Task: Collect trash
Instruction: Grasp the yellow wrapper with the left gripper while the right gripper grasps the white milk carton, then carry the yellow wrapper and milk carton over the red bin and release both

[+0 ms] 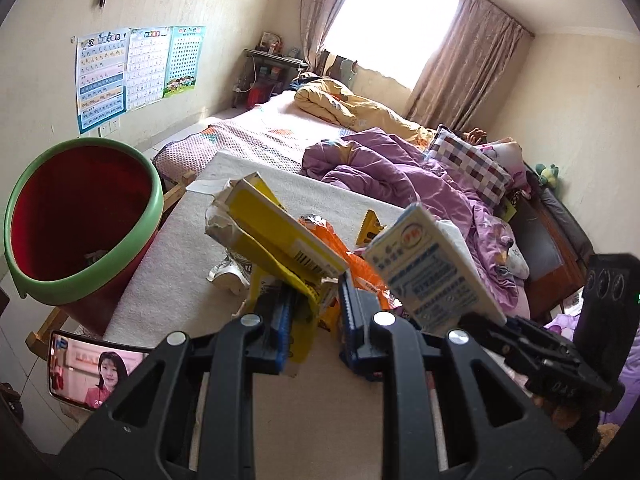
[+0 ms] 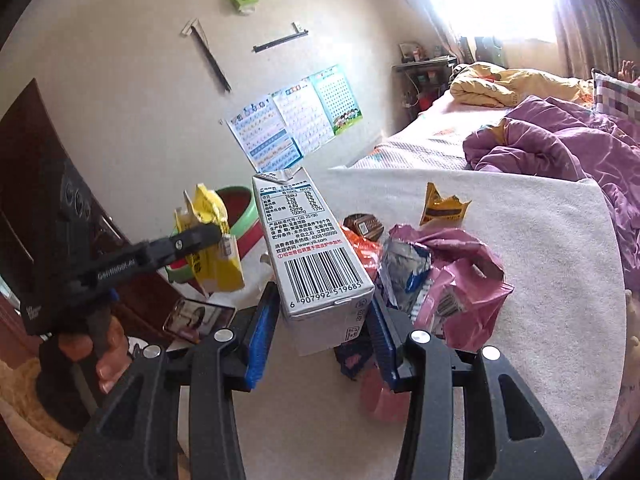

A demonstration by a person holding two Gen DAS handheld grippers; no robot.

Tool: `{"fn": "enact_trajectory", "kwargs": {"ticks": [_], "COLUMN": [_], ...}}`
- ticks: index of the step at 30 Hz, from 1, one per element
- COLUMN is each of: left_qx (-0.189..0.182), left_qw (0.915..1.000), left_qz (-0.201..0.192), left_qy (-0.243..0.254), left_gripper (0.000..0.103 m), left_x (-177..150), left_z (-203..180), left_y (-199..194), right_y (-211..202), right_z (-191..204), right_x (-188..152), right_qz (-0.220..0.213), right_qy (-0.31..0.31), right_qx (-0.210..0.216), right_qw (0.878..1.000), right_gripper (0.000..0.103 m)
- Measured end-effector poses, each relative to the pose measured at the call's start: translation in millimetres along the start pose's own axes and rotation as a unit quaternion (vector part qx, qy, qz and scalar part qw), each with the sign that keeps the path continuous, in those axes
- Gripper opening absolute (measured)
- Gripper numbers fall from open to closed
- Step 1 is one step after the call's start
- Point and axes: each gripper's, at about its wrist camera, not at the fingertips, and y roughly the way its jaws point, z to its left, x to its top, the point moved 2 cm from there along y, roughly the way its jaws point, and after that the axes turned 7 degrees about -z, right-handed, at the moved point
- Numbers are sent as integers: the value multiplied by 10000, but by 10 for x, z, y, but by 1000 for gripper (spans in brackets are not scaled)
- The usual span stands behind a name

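Note:
My left gripper (image 1: pixel 310 300) is shut on a yellow carton (image 1: pixel 276 224) and holds it above the white mat; the same carton shows in the right wrist view (image 2: pixel 212 248). My right gripper (image 2: pixel 324 312) is shut on a white milk carton (image 2: pixel 308 248) with a barcode, which also shows in the left wrist view (image 1: pixel 432 268). A red bin with a green rim (image 1: pixel 80 216) stands to the left. On the mat lie an orange wrapper (image 1: pixel 340 248), a small yellow wrapper (image 2: pixel 442 206) and a crumpled pink bag (image 2: pixel 452 276).
A white mat (image 2: pixel 540 240) covers the near end of the bed. Purple bedding (image 1: pixel 400 172) and a yellow quilt (image 1: pixel 348 108) lie beyond. A phone (image 1: pixel 92 372) showing a video lies at the lower left. Posters (image 1: pixel 136 68) hang on the wall.

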Motion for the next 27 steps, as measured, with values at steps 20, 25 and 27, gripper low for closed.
{"fn": "enact_trajectory", "kwargs": {"ticks": [20, 25, 27], "left_qx": [602, 731, 747], "left_qw": [9969, 9960, 9959], "left_qz": [-502, -511, -504], "left_qy": [78, 26, 38], "left_gripper": [21, 21, 21], "left_x": [496, 551, 576], "left_z": [931, 1221, 1315], "left_y": [-268, -310, -316], "right_y": [286, 430, 500], "right_z": [700, 904, 972], "right_x": [382, 364, 356], "right_qz": [-568, -521, -497], "right_qy": [0, -111, -112], "right_qx": [-256, -261, -257], "right_qw": [9981, 9982, 9984], "right_gripper": [43, 43, 43]}}
